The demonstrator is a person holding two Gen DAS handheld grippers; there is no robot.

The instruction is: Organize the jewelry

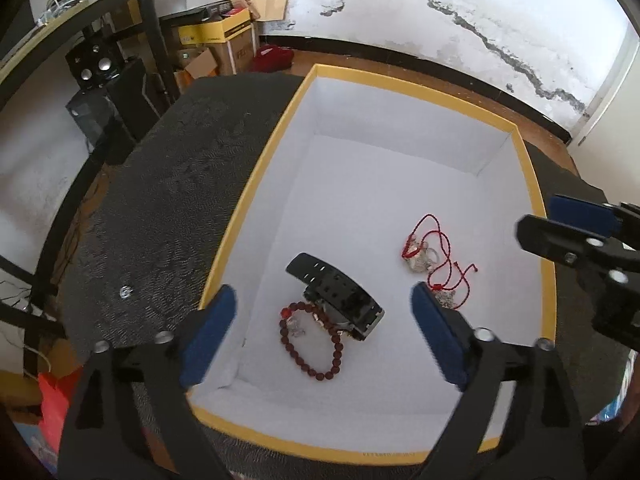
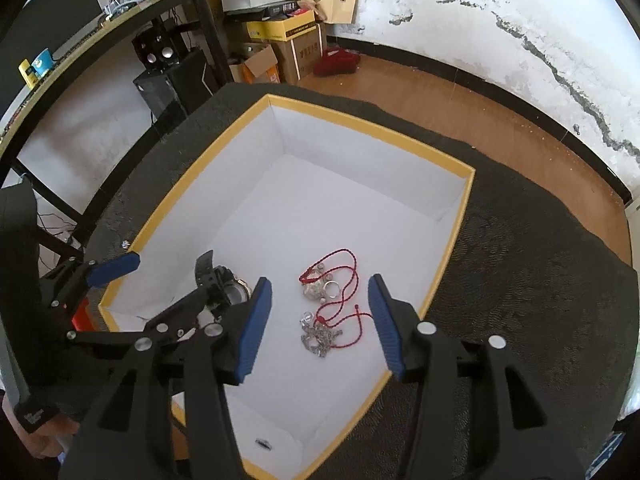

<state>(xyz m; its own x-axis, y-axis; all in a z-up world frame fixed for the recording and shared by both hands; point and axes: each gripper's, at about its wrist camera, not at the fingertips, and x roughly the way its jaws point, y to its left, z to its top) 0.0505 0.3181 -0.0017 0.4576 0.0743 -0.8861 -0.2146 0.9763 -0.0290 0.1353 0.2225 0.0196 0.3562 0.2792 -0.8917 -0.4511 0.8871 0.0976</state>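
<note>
A yellow-rimmed white box lies on a dark mat. Inside lie a black watch, a dark red bead bracelet, a red cord with silver rings and a silver chain. My left gripper is open above the watch and bracelet. My right gripper is open above the cord and chain; it also shows at the right of the left wrist view. A small dark piece lies in the box's near corner.
A small silver item lies on the mat left of the box. A shelf, speakers and cardboard boxes stand behind, with wooden floor beyond the mat.
</note>
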